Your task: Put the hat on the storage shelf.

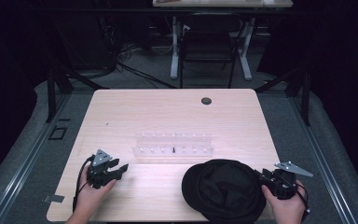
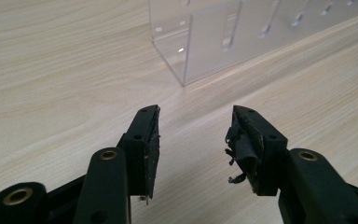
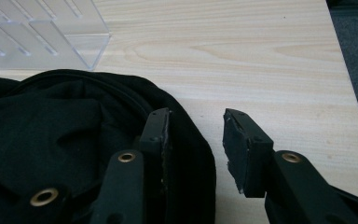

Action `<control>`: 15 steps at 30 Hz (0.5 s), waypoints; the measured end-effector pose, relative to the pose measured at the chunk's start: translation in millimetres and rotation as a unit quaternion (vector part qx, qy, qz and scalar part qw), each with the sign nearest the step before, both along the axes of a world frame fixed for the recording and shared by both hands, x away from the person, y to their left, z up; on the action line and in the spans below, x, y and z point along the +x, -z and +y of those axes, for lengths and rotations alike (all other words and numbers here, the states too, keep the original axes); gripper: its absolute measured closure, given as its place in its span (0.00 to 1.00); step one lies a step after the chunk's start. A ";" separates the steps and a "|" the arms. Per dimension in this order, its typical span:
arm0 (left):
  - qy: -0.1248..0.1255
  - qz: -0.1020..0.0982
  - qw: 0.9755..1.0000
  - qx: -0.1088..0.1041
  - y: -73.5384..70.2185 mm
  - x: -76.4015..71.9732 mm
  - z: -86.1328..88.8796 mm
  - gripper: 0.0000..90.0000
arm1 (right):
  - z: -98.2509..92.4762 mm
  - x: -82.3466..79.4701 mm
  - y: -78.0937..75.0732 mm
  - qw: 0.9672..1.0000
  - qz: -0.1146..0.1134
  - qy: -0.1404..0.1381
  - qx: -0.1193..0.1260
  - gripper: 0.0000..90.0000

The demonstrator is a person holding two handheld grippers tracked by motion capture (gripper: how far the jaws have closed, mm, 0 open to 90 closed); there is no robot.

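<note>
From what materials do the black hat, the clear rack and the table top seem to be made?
The black hat looks like soft matte cloth: it folds and creases without shine. The clear rack looks like glossy transparent plastic, probably acrylic: the table shows through its walls, and its edges catch light. The table top shows pale wood grain with a smooth finish; whether solid wood or laminate, I cannot tell.

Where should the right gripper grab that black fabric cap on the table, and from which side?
Grip the black fabric cap at its soft right edge, coming in low from the right. The right gripper is open there, one jaw over the cloth, one over the wooden table, probably ready to pinch the rim.
</note>
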State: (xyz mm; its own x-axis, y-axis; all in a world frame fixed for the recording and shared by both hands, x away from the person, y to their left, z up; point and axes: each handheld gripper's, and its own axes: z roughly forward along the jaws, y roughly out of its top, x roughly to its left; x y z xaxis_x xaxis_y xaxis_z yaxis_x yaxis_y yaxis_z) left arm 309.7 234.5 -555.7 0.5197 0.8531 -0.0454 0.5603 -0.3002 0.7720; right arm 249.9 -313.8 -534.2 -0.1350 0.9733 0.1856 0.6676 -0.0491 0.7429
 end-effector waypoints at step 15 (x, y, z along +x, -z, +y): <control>0.007 0.000 1.000 -0.010 -1.3 -2.1 -2.7 0.56 | -10.9 -5.1 -13.2 0.992 0.110 -0.022 0.059 0.66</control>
State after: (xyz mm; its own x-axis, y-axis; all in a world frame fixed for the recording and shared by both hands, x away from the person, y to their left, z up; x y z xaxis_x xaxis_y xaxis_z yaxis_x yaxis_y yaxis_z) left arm 307.6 231.8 -554.4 0.5324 0.8441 -0.0631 0.5558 -0.2923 0.7782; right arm 244.9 -324.7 -521.0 -0.1209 0.9371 0.3276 0.8168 -0.0936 0.5693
